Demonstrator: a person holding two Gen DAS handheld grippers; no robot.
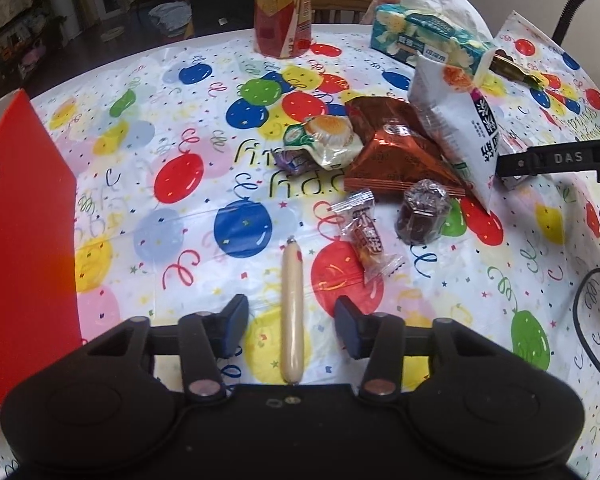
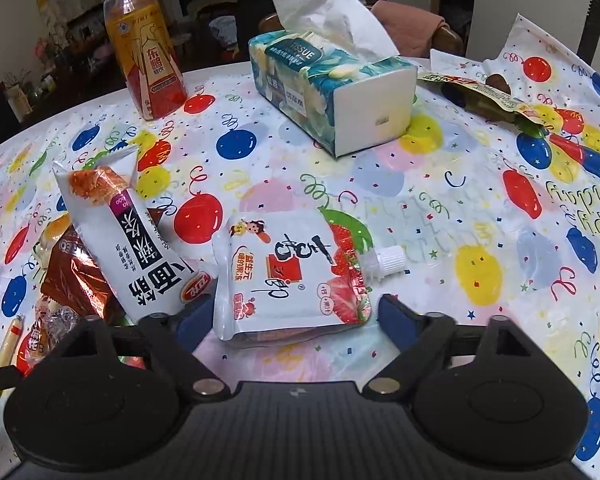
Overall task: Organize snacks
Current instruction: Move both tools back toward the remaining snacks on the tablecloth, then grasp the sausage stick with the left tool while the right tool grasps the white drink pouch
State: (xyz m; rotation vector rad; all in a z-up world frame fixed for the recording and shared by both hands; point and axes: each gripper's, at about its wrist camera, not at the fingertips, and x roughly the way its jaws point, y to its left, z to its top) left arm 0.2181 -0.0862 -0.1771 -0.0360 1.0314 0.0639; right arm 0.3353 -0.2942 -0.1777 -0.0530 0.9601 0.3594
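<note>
At the far left of your left wrist view a red box (image 1: pixel 24 216) stands on the desk (image 1: pixel 148 80), which wears a balloon-print cloth. Your left gripper (image 1: pixel 291 322) is wide open, its jaws either side of a sausage stick (image 1: pixel 292 312) that lies lengthwise between them, touching neither. Just beyond and to the right lies a clear-wrapped candy (image 1: pixel 366 236), then a dark foil-topped cup (image 1: pixel 422 210). Behind them a yellow-green pastry packet (image 1: pixel 324 140) sits beside a copper foil bag (image 1: pixel 396 148), with a white noodle bag (image 1: pixel 460 120) leaning over it. A drink bottle (image 1: pixel 282 8) and a tissue box (image 1: pixel 420 32) stand at the far edge.

Your right gripper (image 2: pixel 296 316) is also open, its jaws flanking the near end of a strawberry spout pouch (image 2: pixel 288 276) lying flat on the cloth; the noodle bag is touching the left jaw's side. Far right lies an opened green wrapper (image 2: pixel 488 100).
</note>
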